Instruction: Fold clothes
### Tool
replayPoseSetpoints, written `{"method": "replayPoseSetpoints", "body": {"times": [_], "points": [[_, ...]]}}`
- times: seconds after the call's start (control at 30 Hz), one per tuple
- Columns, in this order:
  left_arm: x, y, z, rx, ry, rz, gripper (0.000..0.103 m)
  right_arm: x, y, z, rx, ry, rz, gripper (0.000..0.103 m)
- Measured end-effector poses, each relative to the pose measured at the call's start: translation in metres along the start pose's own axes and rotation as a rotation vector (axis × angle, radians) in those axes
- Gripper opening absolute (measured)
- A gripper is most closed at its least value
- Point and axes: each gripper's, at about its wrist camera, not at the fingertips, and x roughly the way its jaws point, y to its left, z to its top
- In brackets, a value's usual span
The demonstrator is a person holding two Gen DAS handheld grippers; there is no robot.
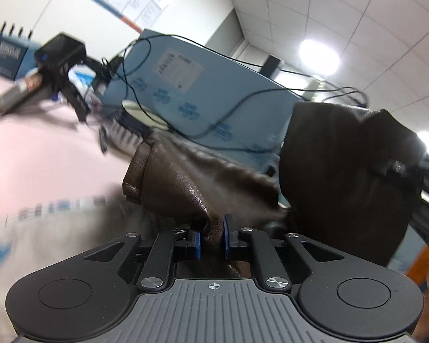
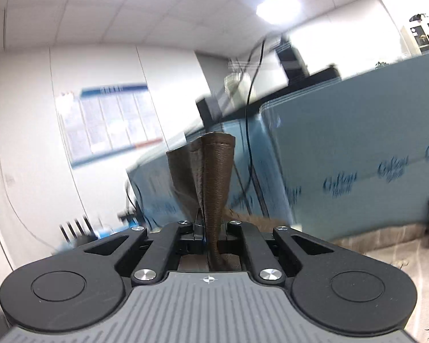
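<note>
Two claws [image 1: 211,235], seemingly one brown garment [image 1: 186,183].

— You're in an office, or maybe a lab room: look up, a grid of ceiling tiles [image 2: 100,8] and a flat panel light [image 2: 277,8] above you.

— And ahead of you?

— A blue partition [image 2: 357,148] with cables [image 1: 186,43] draped over it, and a printed notice board [image 2: 111,120] on the white wall. Far right, blurred, probably a glass-door cabinet [image 2: 423,35].

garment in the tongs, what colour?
Dark brown garment, leather-like grain on one side; clearest in the left wrist view.
</note>
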Motion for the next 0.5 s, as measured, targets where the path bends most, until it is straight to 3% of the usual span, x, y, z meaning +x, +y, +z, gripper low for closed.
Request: {"method": "replayPoseSetpoints", "body": {"times": [0.23,0.5], "points": [[-0.032,-0.014,-0.033,-0.042,0.123,-0.08,0.012,-0.061,-0.03,0.023,0.072,0.004,-0.029,0.004],[-0.024,-0.075,-0.061,0.085,0.228,-0.202,0.013,-0.144,-0.086,0.032,0.101,-0.042,-0.171,0.004]]}}
